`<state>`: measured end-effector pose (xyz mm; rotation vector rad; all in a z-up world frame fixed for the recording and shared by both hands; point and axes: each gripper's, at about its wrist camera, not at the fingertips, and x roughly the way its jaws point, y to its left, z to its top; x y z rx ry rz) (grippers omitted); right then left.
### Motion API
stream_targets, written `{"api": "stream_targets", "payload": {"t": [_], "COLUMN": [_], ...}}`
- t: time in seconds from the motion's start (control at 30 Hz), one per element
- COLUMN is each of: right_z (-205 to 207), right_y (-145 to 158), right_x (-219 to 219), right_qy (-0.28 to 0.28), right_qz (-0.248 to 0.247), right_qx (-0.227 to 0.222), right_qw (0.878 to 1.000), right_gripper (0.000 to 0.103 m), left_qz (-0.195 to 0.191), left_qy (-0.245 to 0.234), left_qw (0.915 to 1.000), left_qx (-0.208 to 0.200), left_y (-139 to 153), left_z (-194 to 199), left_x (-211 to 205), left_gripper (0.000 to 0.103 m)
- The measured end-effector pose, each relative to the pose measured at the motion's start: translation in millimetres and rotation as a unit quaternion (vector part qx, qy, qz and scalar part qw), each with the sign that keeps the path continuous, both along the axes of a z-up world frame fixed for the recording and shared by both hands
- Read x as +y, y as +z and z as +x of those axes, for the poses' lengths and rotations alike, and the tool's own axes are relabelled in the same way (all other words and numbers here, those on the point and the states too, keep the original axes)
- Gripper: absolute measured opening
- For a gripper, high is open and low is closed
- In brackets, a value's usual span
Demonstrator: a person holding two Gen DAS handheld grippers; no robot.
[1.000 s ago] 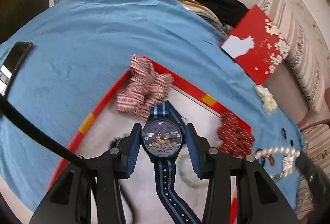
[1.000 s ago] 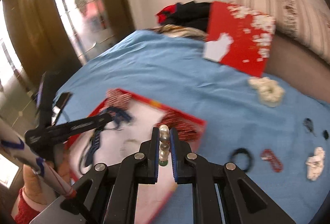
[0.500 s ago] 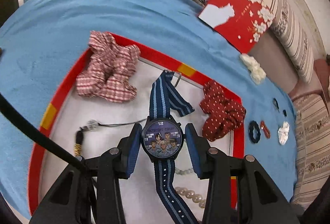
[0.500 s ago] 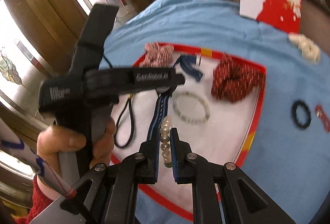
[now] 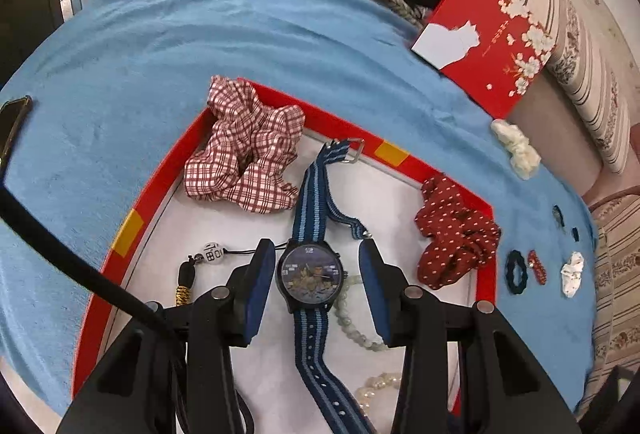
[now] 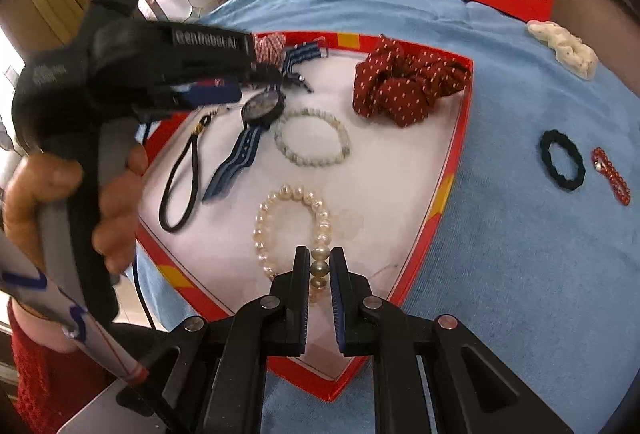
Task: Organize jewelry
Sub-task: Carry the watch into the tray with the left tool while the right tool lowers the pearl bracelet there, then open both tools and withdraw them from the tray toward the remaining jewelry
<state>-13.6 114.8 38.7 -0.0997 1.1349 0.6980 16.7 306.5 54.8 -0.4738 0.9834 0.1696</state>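
Note:
A red-rimmed white tray point(image 5: 156, 190) point(image 6: 444, 190) lies on the blue cloth. A watch point(image 5: 311, 274) point(image 6: 262, 108) with a blue striped strap lies flat in the tray. My left gripper point(image 5: 316, 270) is open, its pads apart on either side of the watch face. My right gripper point(image 6: 319, 268) is shut on the pearl bracelet point(image 6: 294, 218), whose loop rests on the tray floor. A pale green bead bracelet point(image 6: 312, 142) lies next to the watch.
In the tray: a checked scrunchie point(image 5: 244, 154), a red dotted scrunchie point(image 5: 456, 234) point(image 6: 408, 86), a black cord charm point(image 6: 180, 186). On the cloth to the right: a black hair tie point(image 6: 562, 160), a red bead bracelet point(image 6: 612, 174), white scrunchies point(image 6: 564, 46). A red box point(image 5: 484, 34) stands behind.
My left gripper has opened and let the watch go onto the tray. My right gripper has lowered the pearl bracelet onto the tray floor.

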Motion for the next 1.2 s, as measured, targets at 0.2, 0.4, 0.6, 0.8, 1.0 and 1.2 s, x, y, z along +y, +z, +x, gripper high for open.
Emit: {"api": "stream_targets", "payload": {"t": [0.2,0.4,0.6,0.8,1.0,1.2], "right_z": [-8,-18,-20,-8,2,2], "right_y": [0,16,34,32,16,3], "right_x": [4,-7,-45,-109,-186,-236], "right_qy": [0.018,0.013,-0.029,-0.096,-0.179,-0.230], "right_qz": [-0.010,-0.009,0.001,-0.009,-0.024,-0.018], "right_qx": [-0.010,-0.051,-0.082,-0.080,-0.060,-0.041], "right_qw": [1.000,0.999,0.996,0.992,0.982,0.972], "right_gripper": [0.023,0.043,0.047,0.048,0.048,0.048], "left_qz": [0.007,0.002,-0.028,-0.024,0.013,0.036], "left_qy": [0.005,0.042,0.039,0.008,-0.043,-0.091], "left_qw": [0.9995,0.9975,0.9957,0.9958,0.9948,0.9926], "left_qx": [-0.031,-0.057,-0.079,-0.088,-0.092,-0.072], "left_y": [15,24,30,39,47,40], "left_z": [-10,-18,-24,-17,-8,7], "left_x": [0,11,4,-33,-87,-141], "left_gripper": [0.044,0.050,0.050,0.050,0.050,0.050]}}
